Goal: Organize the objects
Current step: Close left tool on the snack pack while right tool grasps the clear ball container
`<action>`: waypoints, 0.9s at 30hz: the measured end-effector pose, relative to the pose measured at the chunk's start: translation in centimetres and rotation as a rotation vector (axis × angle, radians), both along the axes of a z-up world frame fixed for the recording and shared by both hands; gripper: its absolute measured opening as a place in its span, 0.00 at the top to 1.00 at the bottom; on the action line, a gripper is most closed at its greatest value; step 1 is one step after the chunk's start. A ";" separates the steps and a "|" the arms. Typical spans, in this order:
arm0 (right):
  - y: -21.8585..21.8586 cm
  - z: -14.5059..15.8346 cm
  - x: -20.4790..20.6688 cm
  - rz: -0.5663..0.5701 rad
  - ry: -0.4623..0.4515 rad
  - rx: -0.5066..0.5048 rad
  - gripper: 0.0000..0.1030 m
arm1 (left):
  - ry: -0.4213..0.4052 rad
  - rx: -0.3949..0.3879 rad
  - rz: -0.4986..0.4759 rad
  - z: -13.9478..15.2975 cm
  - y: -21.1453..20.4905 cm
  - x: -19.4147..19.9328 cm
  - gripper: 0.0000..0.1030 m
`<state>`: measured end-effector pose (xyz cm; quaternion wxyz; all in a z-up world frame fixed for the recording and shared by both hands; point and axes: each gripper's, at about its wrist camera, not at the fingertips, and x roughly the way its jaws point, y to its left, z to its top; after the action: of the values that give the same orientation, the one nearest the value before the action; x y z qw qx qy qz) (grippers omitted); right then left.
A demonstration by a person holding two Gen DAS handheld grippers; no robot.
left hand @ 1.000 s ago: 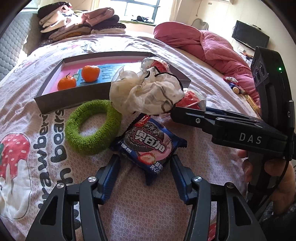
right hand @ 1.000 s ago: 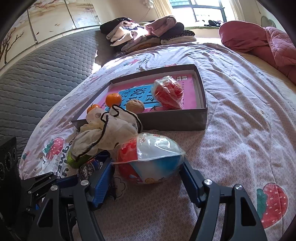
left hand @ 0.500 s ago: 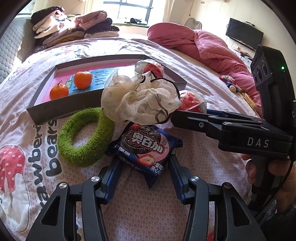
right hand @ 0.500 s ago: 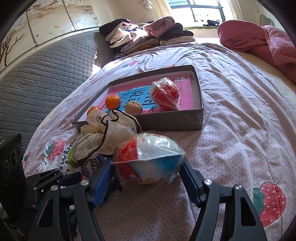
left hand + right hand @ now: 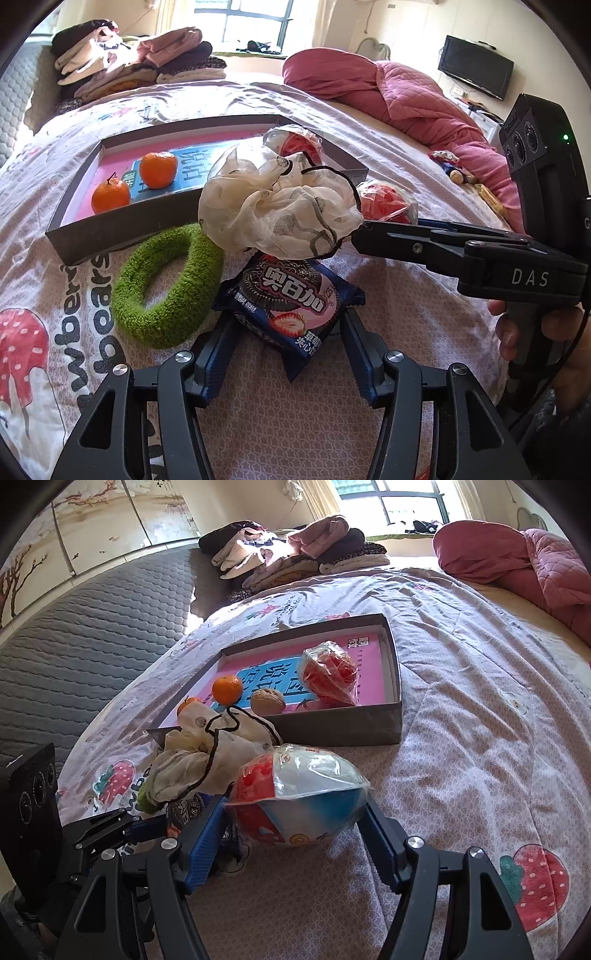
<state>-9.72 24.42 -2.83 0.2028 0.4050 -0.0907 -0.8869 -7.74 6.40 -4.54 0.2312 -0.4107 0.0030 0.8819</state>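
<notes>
Grey box (image 5: 343, 734) on the bed serves as the collecting spot: two oranges, a nut and a bagged red toy already inside. Left hand-held gripper (image 5: 288, 339) straddles the cookie packet (image 5: 291, 299) just before the box, jaws just widened, pads apparently clear. Right hand-held gripper (image 5: 295, 823) clamps the bagged ball (image 5: 299, 797), near the box front, likely bound inside.

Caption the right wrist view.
Right gripper straddles a plastic-wrapped red, white and blue ball on the bedspread before a shallow grey box.
</notes>
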 end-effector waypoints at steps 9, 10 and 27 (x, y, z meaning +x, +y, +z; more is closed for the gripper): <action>-0.1 0.1 0.0 0.008 -0.001 -0.008 0.32 | 0.020 -0.026 -0.006 0.0 0.5 -0.3 0.35; -0.1 0.2 0.0 0.007 0.000 -0.007 0.32 | 0.023 -0.027 -0.005 0.0 0.6 -0.3 0.34; 0.3 0.4 -0.1 -0.012 0.003 -0.026 0.32 | -0.007 -0.004 0.021 0.2 1.1 -1.0 0.32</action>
<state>-9.84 24.76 -2.42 0.2029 0.4005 -0.1046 -0.8874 -8.77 7.46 -4.35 0.2210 -0.4145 -0.0005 0.8828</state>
